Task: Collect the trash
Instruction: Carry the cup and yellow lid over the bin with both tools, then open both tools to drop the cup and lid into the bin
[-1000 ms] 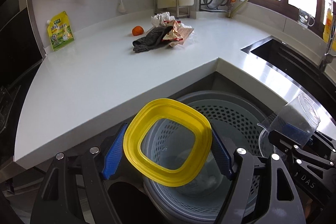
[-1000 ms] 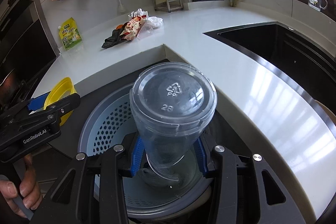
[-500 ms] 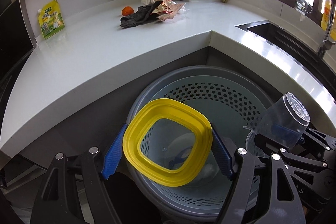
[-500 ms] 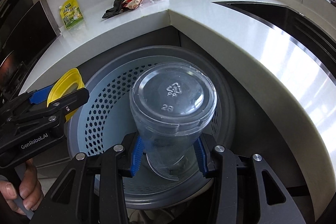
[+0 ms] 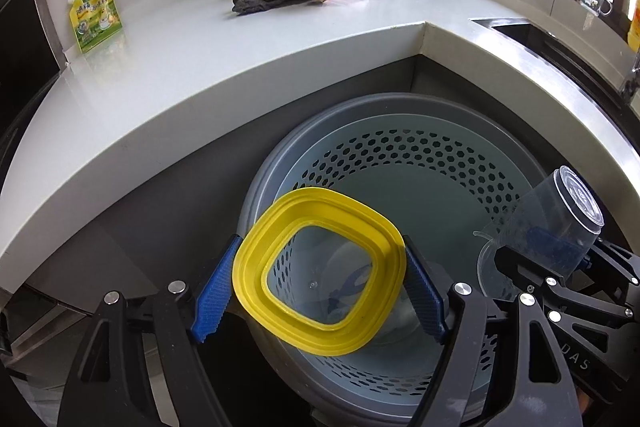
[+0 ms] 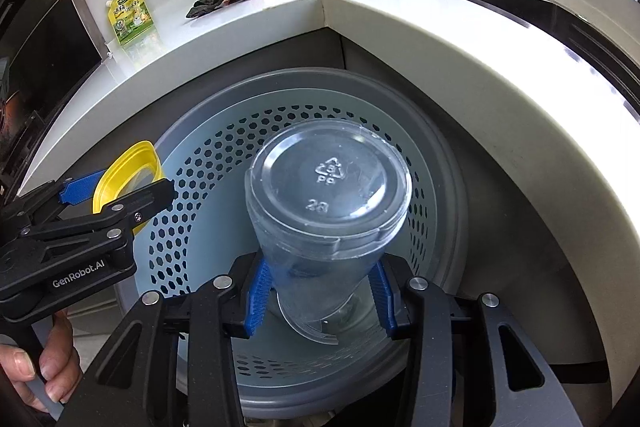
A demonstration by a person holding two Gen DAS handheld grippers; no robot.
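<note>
Reading "PP" and "28" on the cup (image 6: 328,215), base toward me, clamped by my right gripper (image 6: 320,297); left gripper (image 5: 318,281), marked "GenRobot.AI", clamps the yellow lid (image 5: 320,271) over the bin (image 5: 400,107).

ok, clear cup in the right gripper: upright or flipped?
Flipped. The clear cup is held with its stamped base toward the camera and its open rim down over the bin, clamped by the right gripper.

i see a yellow lid (image 5: 318,277) with a clear centre, blue ribbed pads (image 5: 216,293) on black grippers, a clear cup (image 6: 328,215), a pale blue bin (image 5: 440,163) with hexagon holes, a grey rim, a white counter (image 5: 200,59), and a green-yellow pouch (image 5: 95,13).
</note>
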